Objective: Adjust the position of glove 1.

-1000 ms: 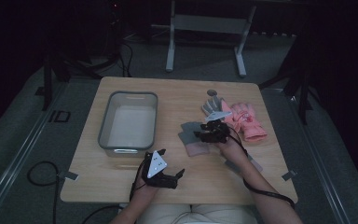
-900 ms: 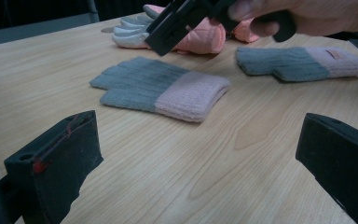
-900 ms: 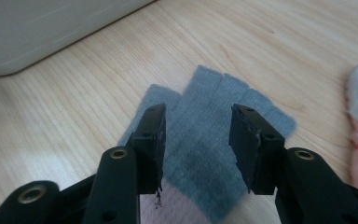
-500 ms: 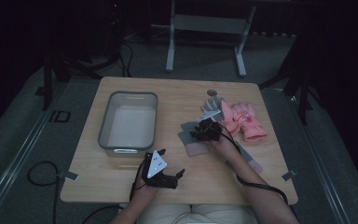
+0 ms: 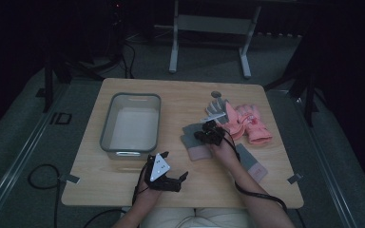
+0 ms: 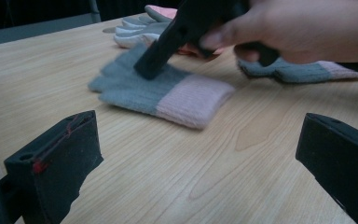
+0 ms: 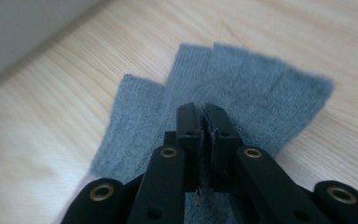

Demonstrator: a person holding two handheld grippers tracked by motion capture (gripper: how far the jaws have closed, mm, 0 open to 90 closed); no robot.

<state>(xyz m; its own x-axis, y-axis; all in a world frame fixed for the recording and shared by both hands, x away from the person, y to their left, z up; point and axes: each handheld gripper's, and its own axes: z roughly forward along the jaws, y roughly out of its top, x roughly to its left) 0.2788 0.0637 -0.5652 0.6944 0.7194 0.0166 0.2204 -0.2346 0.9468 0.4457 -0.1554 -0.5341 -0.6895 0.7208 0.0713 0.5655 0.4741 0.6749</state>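
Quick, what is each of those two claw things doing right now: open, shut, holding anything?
Left gripper: open, holding nothing.
Right gripper: jaws just closed, pinching the grey glove.

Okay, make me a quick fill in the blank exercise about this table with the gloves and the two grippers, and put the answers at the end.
1. The right gripper is pinching the grey glove with the ______ cuff.
2. The jaws of the left gripper stand ______.
3. The grey bin has ______ gloves inside it.
4. The wholly pink gloves lie on the ______ side of the table in the high view.

Answers: pink; open; no; right
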